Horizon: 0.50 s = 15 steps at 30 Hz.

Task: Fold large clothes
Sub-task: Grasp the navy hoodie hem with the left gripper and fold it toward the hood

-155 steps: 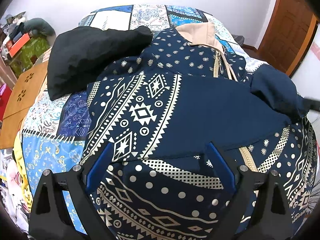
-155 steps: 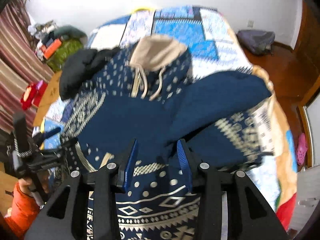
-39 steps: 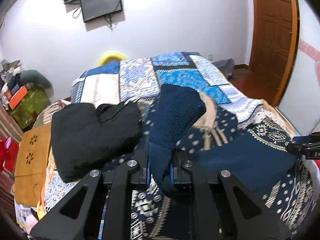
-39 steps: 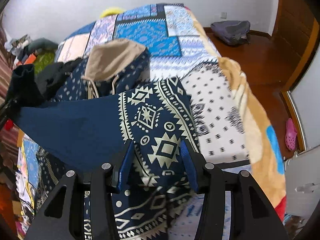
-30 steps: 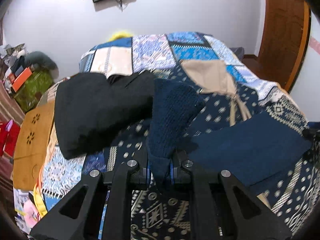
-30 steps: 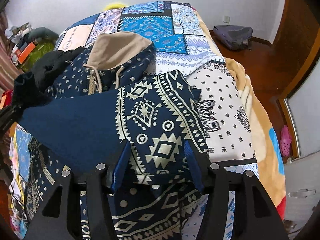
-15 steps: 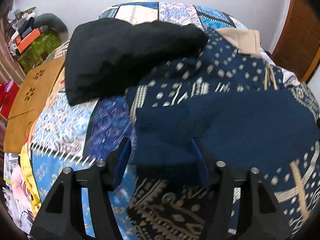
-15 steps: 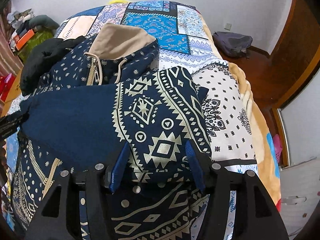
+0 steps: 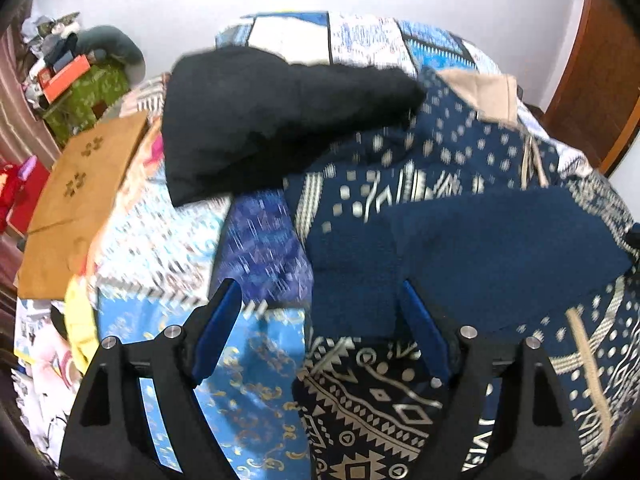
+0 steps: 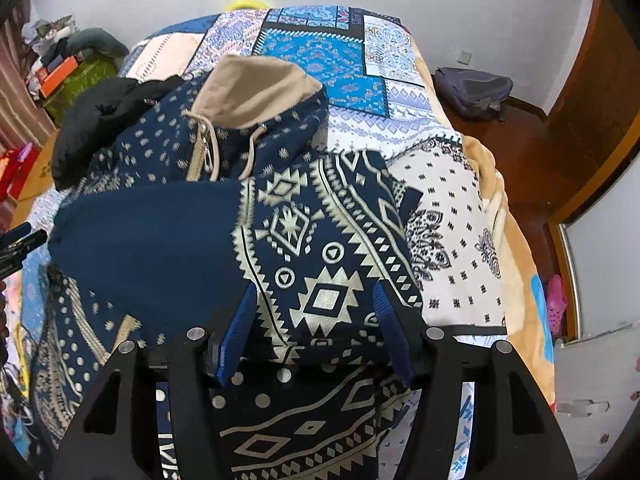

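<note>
A navy hoodie (image 9: 500,248) with cream geometric print lies spread on the bed, its beige-lined hood (image 10: 256,92) at the far end. One plain navy sleeve (image 10: 148,248) is laid across the chest. Its cuff end (image 9: 352,280) rests between the fingers of my left gripper (image 9: 318,286), whose jaws are opening and do not press on it. My right gripper (image 10: 314,288) is closed on a thick printed fold of the hoodie (image 10: 312,248) at the near right shoulder.
A black garment (image 9: 260,120) lies bunched at the hoodie's far left. The patchwork quilt (image 9: 260,360) covers the bed. A brown board (image 9: 80,200) and clutter stand left of the bed. A backpack (image 10: 472,88) sits on the floor at right.
My left gripper carried the sleeve cuff down and leftward across the hoodie, then let go of it and widened. The right gripper stayed on the printed fold.
</note>
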Available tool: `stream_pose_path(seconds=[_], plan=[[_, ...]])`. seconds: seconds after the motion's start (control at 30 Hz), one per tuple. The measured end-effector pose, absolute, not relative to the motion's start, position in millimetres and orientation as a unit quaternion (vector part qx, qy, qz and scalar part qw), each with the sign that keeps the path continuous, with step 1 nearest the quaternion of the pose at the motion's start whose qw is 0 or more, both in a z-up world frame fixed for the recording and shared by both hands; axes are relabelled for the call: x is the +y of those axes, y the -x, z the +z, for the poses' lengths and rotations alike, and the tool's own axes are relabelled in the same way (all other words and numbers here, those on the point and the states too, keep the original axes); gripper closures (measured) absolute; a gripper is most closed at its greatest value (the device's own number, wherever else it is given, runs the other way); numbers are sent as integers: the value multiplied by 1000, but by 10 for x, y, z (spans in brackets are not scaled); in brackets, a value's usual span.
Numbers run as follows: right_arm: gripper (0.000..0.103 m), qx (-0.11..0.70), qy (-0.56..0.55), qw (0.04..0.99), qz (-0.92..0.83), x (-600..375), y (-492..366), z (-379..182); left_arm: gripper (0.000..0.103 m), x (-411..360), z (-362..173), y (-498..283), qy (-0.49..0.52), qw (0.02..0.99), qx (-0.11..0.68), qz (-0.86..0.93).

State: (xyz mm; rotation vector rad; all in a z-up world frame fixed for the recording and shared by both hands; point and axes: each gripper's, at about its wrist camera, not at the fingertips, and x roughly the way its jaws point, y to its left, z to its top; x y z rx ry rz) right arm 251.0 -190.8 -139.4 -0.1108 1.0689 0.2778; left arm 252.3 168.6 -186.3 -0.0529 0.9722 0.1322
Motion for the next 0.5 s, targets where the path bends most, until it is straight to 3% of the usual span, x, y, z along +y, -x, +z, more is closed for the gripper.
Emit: stream_pose_path(seconds=[0.5], plan=[[47,429,18,889,161,-1833,-3056,-718,22,1236,-896,-3424,21,923,384,6]])
